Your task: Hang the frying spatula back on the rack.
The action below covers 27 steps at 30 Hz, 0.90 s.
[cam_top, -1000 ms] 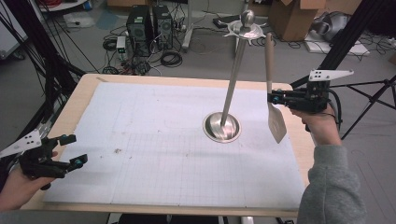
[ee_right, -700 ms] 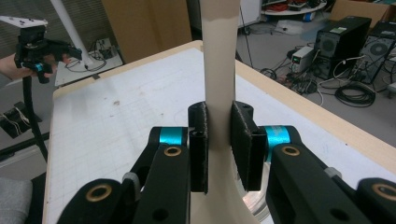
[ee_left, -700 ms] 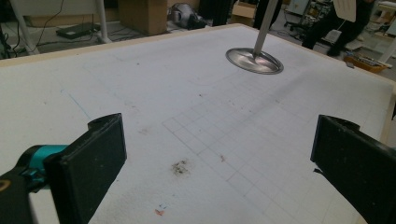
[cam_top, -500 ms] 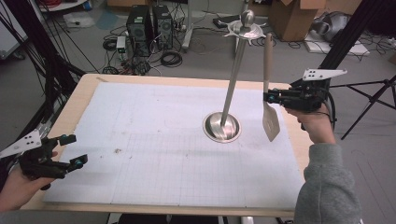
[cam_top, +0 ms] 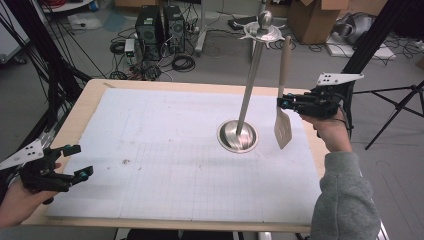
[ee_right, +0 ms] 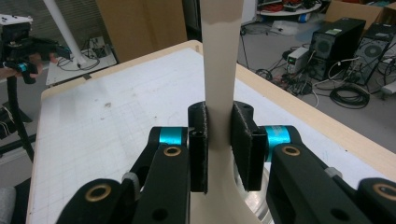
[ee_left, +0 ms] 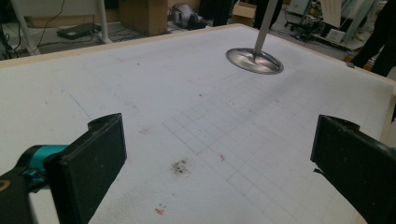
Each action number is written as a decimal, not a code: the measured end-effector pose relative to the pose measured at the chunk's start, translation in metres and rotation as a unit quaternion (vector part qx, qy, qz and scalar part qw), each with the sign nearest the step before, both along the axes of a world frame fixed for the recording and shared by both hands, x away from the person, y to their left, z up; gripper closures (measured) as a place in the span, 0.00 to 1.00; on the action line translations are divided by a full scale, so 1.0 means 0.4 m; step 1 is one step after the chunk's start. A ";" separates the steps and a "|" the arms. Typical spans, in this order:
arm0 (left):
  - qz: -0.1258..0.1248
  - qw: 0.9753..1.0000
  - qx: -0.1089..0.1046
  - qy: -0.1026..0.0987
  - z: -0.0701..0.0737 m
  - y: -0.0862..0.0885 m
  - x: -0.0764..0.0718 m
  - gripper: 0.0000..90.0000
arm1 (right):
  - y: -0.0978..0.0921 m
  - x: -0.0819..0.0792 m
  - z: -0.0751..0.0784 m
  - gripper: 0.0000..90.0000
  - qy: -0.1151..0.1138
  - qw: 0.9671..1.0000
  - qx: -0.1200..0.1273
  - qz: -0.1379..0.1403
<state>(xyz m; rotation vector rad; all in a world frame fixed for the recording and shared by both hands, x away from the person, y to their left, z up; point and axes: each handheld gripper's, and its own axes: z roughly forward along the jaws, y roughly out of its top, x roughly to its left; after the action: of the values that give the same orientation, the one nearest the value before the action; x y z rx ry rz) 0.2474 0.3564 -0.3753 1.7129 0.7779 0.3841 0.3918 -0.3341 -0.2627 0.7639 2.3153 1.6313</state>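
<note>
High view: the right gripper clamps the spatula around its handle, just above the slotted blade, and holds it upright in the air with the blade down. The stand rises just to the left of these jaws, its round base on the mat below them and its hook ring at the top, level with the upper end of the handle. The spatula hangs clear of the mat and seems apart from the hooks, so I judge the lift done and the hanging on the stand left to do. The left gripper rests at the near left corner of the table, well apart from the work, jaws spread with nothing in them.

Left gripper view: both jaws stand wide apart over bare mat; the stand's base lies far ahead of them and to the right.

Right gripper view: the two pads press on either side of the pale handle, which runs up from between them and out of the top of the view. The blade widens below the jaws, with the base showing just behind it. The handle's top end still has to meet a hook.
</note>
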 end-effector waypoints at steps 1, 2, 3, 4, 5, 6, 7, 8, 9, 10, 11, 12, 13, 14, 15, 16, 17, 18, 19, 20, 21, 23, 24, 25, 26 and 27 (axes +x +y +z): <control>0.001 1.000 0.000 0.000 0.000 0.000 -0.001 0.04 | 0.002 0.002 -0.001 0.86 -0.002 1.000 0.000 0.001; 0.001 1.000 0.000 0.000 -0.001 0.001 -0.002 0.04 | 0.004 0.003 -0.002 0.86 0.000 1.000 0.001 0.001; 0.002 1.000 0.001 0.000 -0.001 0.002 -0.002 0.04 | 0.006 0.005 -0.002 0.86 -0.001 1.000 0.001 0.003; 0.002 1.000 0.001 0.001 -0.001 0.002 -0.004 0.04 | 0.008 0.007 -0.003 0.86 -0.003 1.000 0.002 0.003; 0.002 1.000 0.002 0.000 -0.001 0.003 -0.004 0.04 | 0.009 0.008 -0.004 0.86 -0.003 1.000 0.002 0.002; 0.002 1.000 0.002 0.000 -0.001 0.003 -0.005 0.04 | 0.011 0.009 -0.005 0.86 -0.002 1.000 0.002 0.003; 0.004 1.000 0.001 0.000 -0.001 0.004 -0.005 0.04 | 0.013 0.010 -0.005 0.86 -0.004 1.000 0.002 0.002; 0.004 1.000 0.001 0.000 -0.001 0.004 -0.006 0.04 | 0.014 0.011 -0.006 0.86 -0.004 1.000 0.002 0.001; 0.004 1.000 0.001 0.001 -0.001 0.004 -0.006 0.04 | 0.015 0.012 -0.006 0.86 -0.004 1.000 0.002 0.002; 0.004 1.000 0.002 0.001 -0.001 0.004 -0.006 0.04 | 0.016 0.012 -0.006 0.86 -0.003 1.000 0.003 0.002; 0.004 1.000 0.002 0.000 -0.002 0.004 -0.006 0.04 | 0.016 0.012 -0.006 0.86 -0.004 1.000 0.003 0.000; 0.003 1.000 0.002 0.000 -0.001 0.004 -0.006 0.04 | 0.017 0.012 -0.006 0.86 -0.005 1.000 0.002 -0.001; 0.004 1.000 0.002 0.000 -0.002 0.004 -0.006 0.04 | 0.017 0.012 -0.006 0.86 -0.005 1.000 0.001 -0.002; 0.003 1.000 0.002 0.001 -0.001 0.003 -0.005 0.04 | 0.017 0.012 -0.006 0.86 -0.006 1.000 0.001 -0.003; 0.003 1.000 0.002 0.001 -0.001 0.003 -0.006 0.04 | 0.018 0.013 -0.007 0.86 -0.006 1.000 0.001 -0.003; 0.003 1.000 0.002 0.001 -0.001 0.002 -0.006 0.04 | 0.018 0.013 -0.007 0.86 -0.008 1.000 0.001 -0.002; 0.003 1.000 0.002 0.001 -0.001 0.002 -0.006 0.04 | 0.019 0.014 -0.007 0.86 -0.010 1.000 0.001 -0.003; 0.003 1.000 0.002 0.001 -0.002 0.002 -0.006 0.04 | 0.020 0.014 -0.007 0.86 -0.010 1.000 0.001 -0.005; 0.003 1.000 0.002 0.002 -0.002 0.002 -0.006 0.04 | 0.020 0.015 -0.008 0.86 -0.010 1.000 0.001 -0.006; 0.003 1.000 0.002 0.002 -0.002 0.002 -0.006 0.04 | 0.020 0.014 -0.008 0.85 -0.008 1.000 0.002 -0.006; 0.003 1.000 0.002 0.002 -0.002 0.002 -0.006 0.04 | 0.021 0.014 -0.008 0.85 -0.008 1.000 0.002 -0.007; 0.003 1.000 0.004 0.003 -0.004 0.002 -0.007 0.04 | 0.021 0.015 -0.008 0.85 -0.009 1.000 0.000 -0.009; 0.003 1.000 0.004 0.004 -0.004 0.002 -0.008 0.04 | 0.022 0.015 -0.009 0.85 -0.010 1.000 0.000 -0.012; 0.003 1.000 0.006 0.004 -0.004 0.002 -0.008 0.04 | 0.021 0.016 -0.009 0.85 -0.012 1.000 -0.001 -0.011; 0.004 1.000 0.006 0.003 -0.005 0.003 -0.009 0.04 | 0.022 0.017 -0.009 0.85 -0.011 1.000 0.000 -0.012; 0.005 1.000 0.006 0.004 -0.005 0.004 -0.010 0.04 | 0.023 0.018 -0.009 0.85 -0.011 1.000 -0.001 -0.012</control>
<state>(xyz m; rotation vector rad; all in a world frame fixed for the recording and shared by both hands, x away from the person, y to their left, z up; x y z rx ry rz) 0.2434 0.3579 -0.3773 1.7236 0.7911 0.3903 0.3988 -0.3251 -0.2664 0.7654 2.2829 1.6203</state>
